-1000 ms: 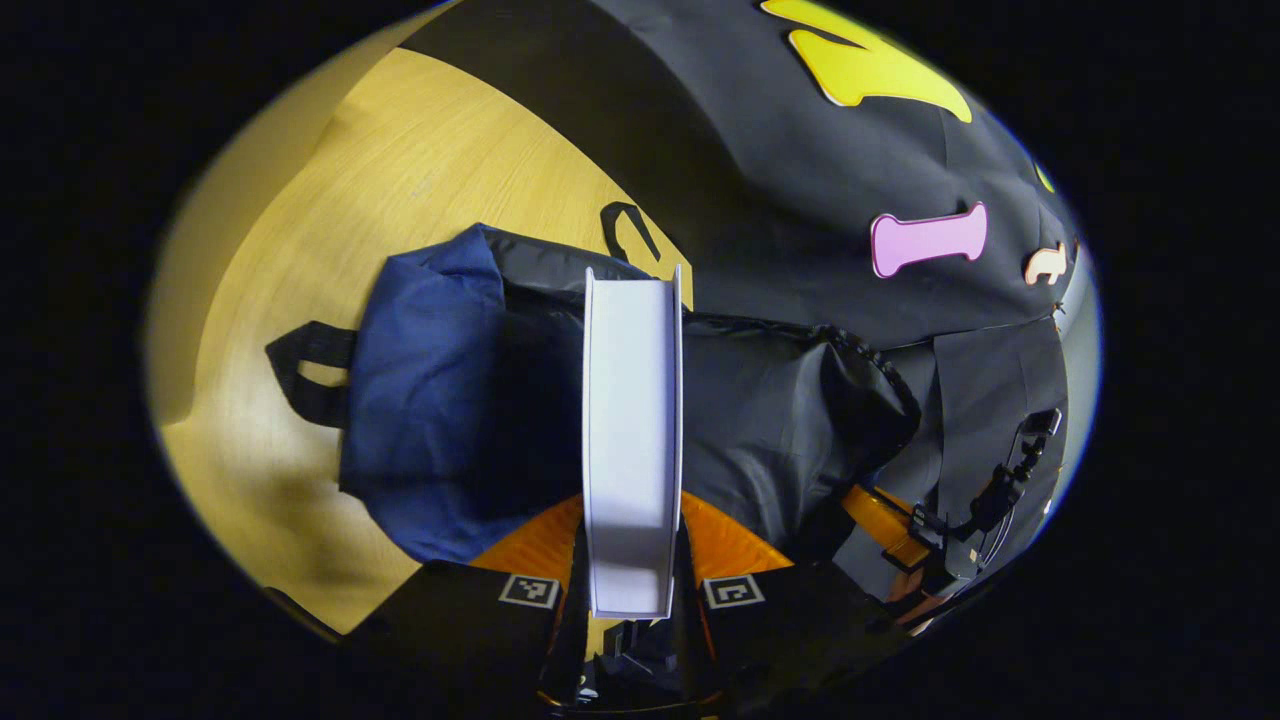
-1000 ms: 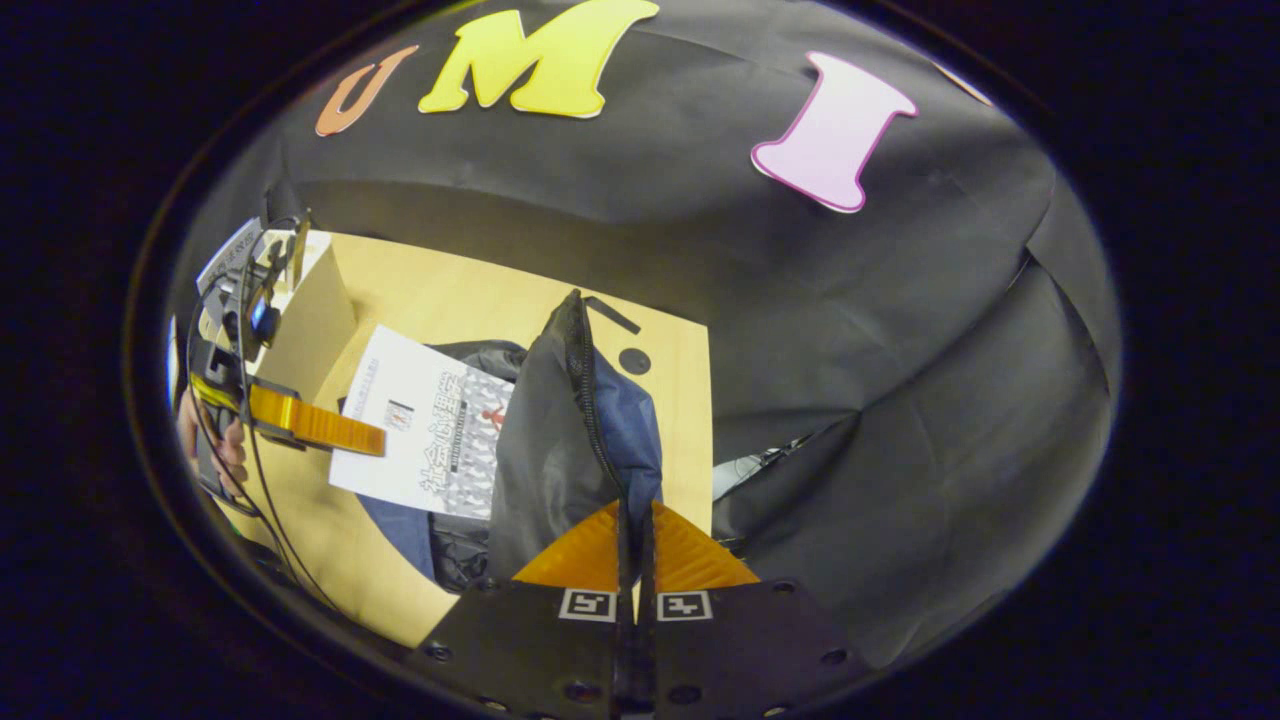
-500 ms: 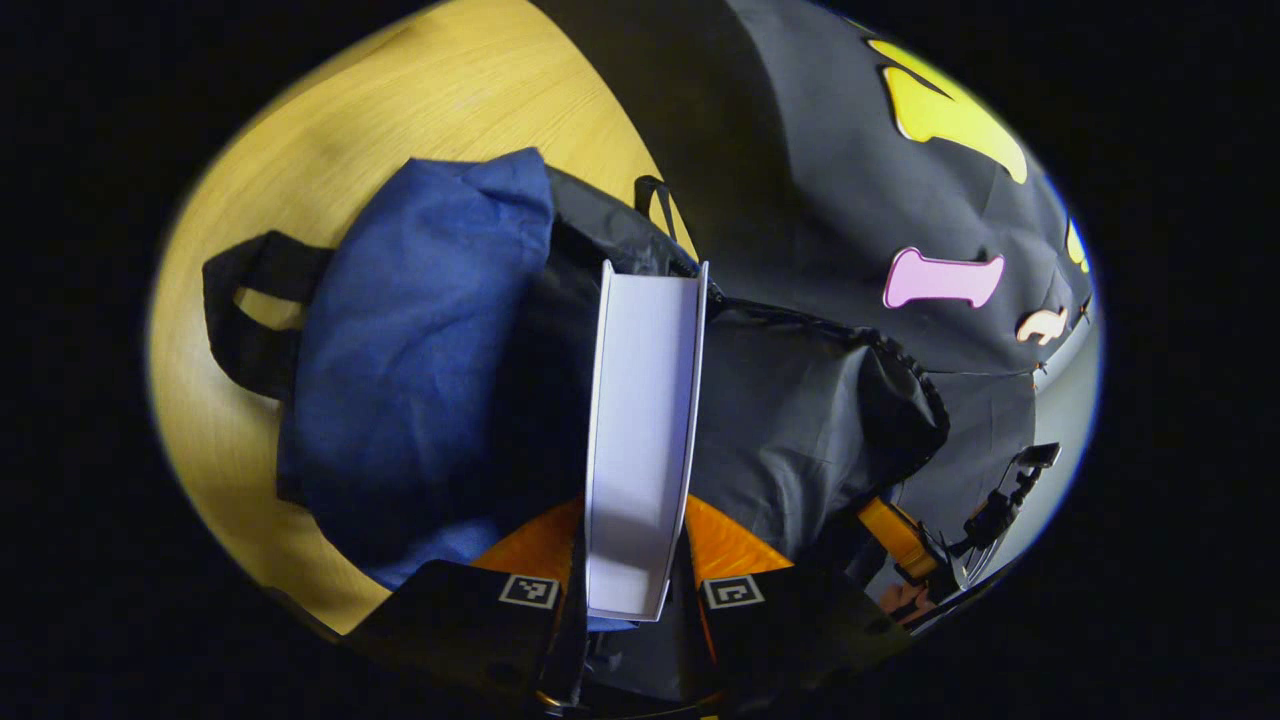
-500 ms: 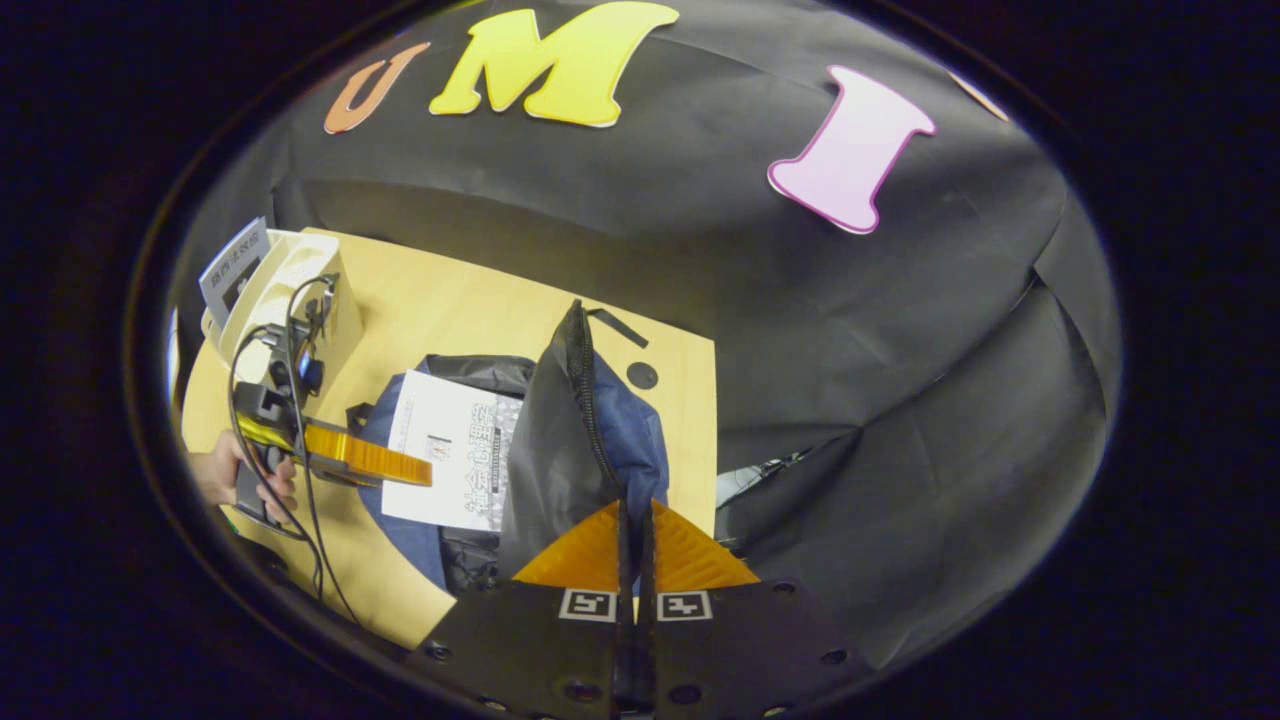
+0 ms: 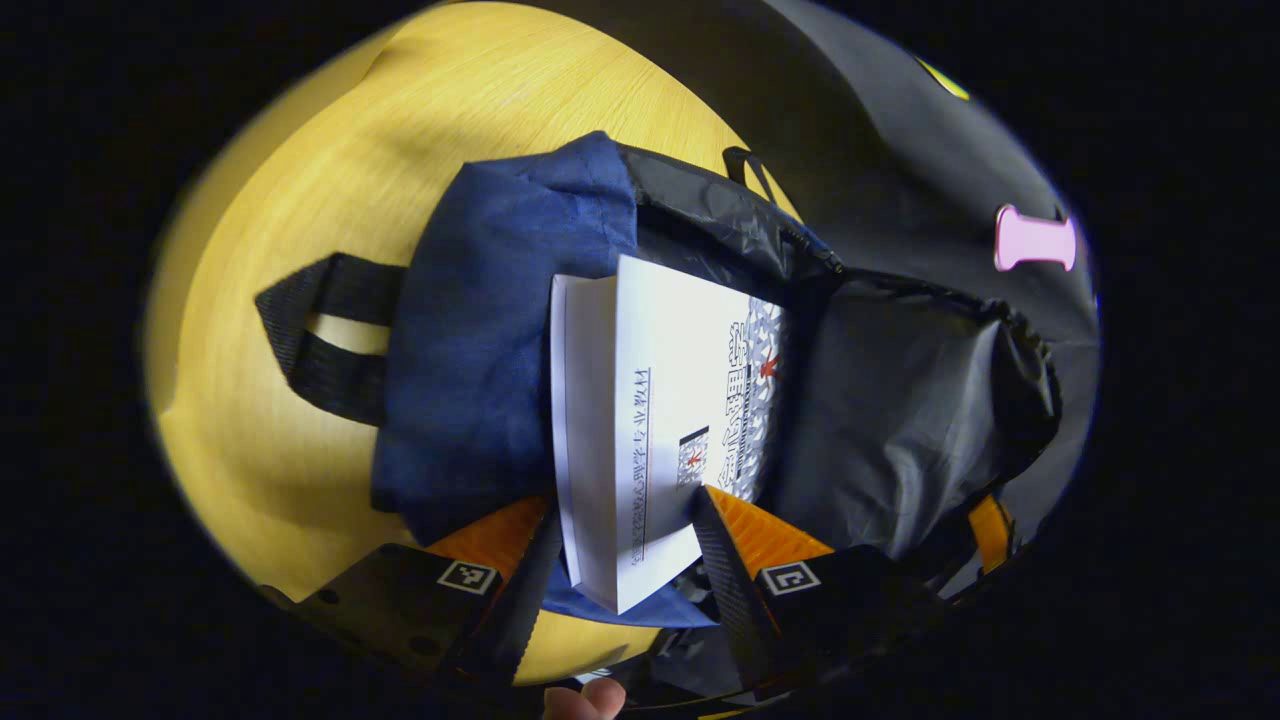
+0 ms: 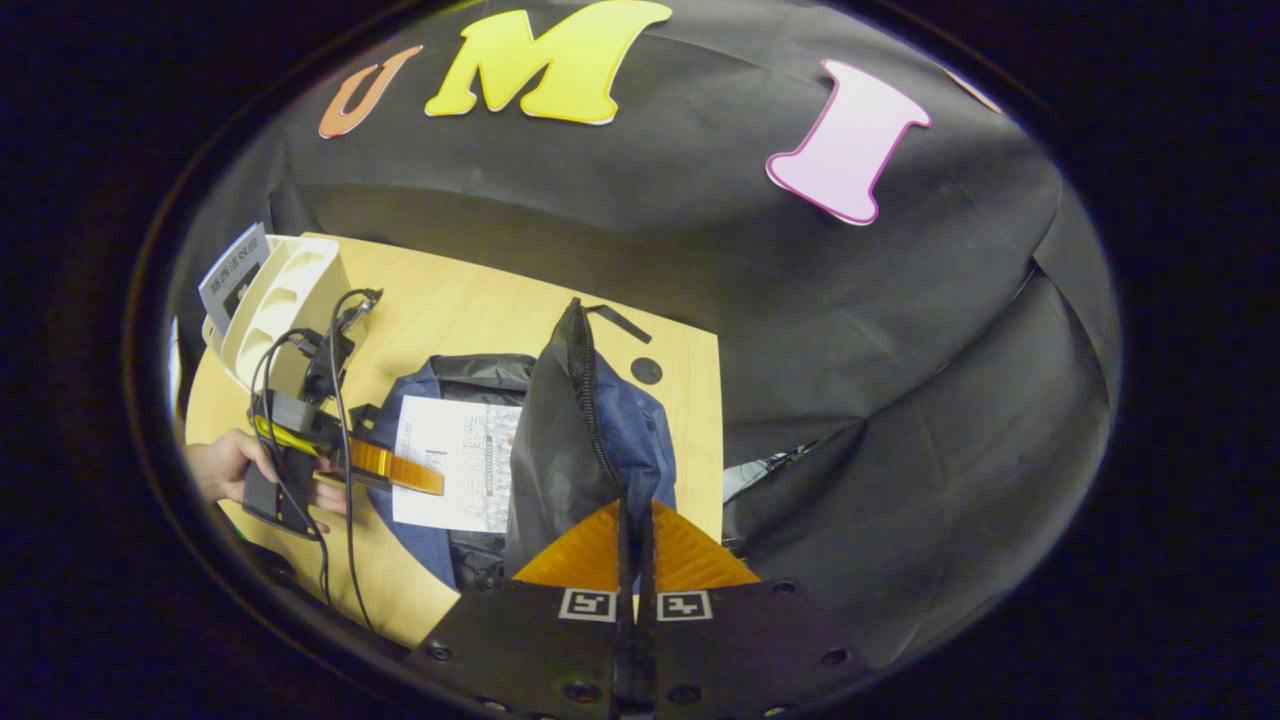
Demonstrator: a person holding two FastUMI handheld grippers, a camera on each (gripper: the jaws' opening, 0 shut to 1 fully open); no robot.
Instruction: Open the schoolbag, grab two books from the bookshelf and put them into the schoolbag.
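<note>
The schoolbag is soft blue cloth with a crinkled black lining, lying open on the pale wood-grain counter. In the left gripper view, the left claw stands spread, its fingers flanking a white book without pressing it; the book, flat and hard-edged, lies tilted in the bag's mouth, its page block at 9 o'clock of the printed cover. A black strap loop sticks out at 9 o'clock.

The right gripper view shows the right claw clenched on the bag's black flap, lifting it upright along the zip. At 9 o'clock there a hand holds the left claw, and beyond it a cream bookshelf stands at the counter's far corner. Bare counter lies between shelf and bag.
</note>
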